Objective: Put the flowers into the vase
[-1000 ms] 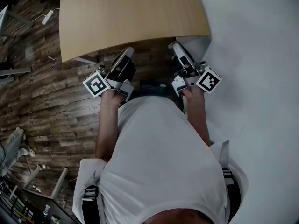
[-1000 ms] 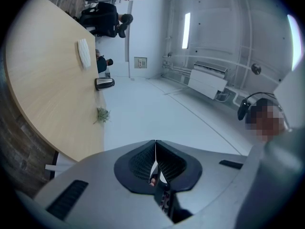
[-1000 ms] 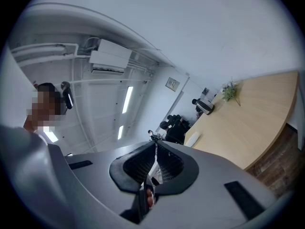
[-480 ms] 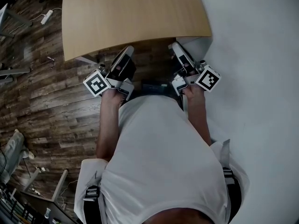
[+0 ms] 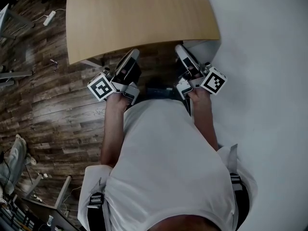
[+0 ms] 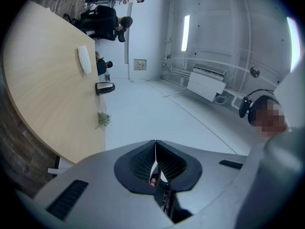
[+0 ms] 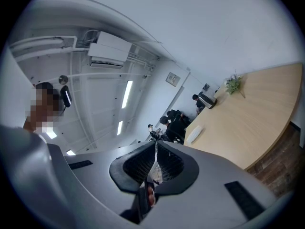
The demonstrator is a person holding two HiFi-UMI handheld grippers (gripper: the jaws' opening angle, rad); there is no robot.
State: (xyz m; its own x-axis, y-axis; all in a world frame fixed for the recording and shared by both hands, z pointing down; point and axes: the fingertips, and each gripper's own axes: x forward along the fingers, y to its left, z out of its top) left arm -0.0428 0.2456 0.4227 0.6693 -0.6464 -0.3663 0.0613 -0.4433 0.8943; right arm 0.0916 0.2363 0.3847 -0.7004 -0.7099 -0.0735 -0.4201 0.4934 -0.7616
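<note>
Honestly, almost nothing has changed in the last second. My left gripper (image 5: 133, 54) and right gripper (image 5: 179, 48) still hang pinched together and empty at the table's (image 5: 139, 18) near edge. The flowers (image 6: 102, 119) lie left of centre in the left gripper view, below the dark vase (image 6: 105, 87), so I judge the task unstarted.

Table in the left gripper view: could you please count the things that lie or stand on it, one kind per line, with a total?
green flower sprig: 1
dark shiny vessel: 1
white flat item: 1
Total: 3
</note>
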